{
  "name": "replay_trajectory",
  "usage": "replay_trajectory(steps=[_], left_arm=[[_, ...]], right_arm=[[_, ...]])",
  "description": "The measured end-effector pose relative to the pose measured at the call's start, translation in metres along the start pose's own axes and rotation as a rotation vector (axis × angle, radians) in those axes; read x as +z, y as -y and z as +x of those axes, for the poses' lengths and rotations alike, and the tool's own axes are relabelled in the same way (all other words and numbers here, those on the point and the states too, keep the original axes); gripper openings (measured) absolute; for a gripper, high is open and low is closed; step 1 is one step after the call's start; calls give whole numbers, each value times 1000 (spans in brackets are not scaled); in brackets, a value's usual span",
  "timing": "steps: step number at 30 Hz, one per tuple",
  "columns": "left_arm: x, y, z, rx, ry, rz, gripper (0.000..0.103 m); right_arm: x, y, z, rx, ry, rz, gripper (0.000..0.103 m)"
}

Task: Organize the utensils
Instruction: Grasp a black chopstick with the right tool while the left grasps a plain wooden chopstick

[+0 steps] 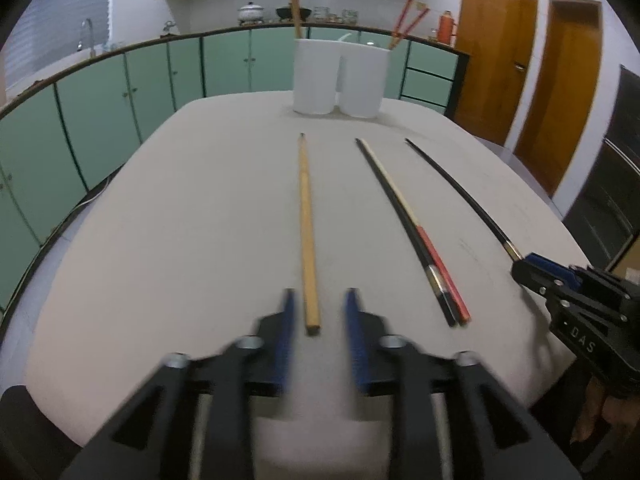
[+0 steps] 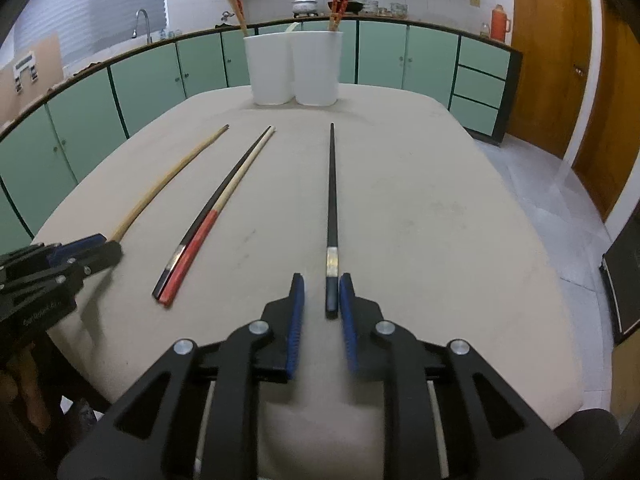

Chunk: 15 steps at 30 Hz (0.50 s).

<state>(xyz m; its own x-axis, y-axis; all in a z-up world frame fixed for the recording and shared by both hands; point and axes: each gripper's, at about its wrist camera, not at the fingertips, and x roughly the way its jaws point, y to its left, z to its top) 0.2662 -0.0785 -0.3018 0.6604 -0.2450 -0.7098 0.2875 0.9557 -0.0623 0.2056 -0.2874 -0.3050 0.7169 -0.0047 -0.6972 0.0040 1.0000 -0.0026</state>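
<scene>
A tan wooden chopstick lies on the beige table, and its near end sits between the blue pads of my left gripper. The pads stand apart from it, so the gripper is open. A black chopstick with a silver band has its near end between the jaws of my right gripper; a gap shows on its left side, so that gripper is open too. Between the two lies a pair, one black, one cream with a red end. Two white holders stand at the far edge with chopsticks in them.
Green cabinets with a counter curve behind the table, holding pots and a red flask. Wooden doors are to the right. Each gripper shows at the edge of the other's view, the right gripper and the left gripper.
</scene>
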Motion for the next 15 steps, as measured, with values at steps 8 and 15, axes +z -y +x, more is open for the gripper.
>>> replay_trajectory(steps=[8,15], left_arm=[[12,-12,4,-30,-5,-48,8],[35,-14,-38,-57,31,-81,7]], right_arm=[[9,1,4,10,-22,2,6],[33,4,-37,35,-4,29,6]])
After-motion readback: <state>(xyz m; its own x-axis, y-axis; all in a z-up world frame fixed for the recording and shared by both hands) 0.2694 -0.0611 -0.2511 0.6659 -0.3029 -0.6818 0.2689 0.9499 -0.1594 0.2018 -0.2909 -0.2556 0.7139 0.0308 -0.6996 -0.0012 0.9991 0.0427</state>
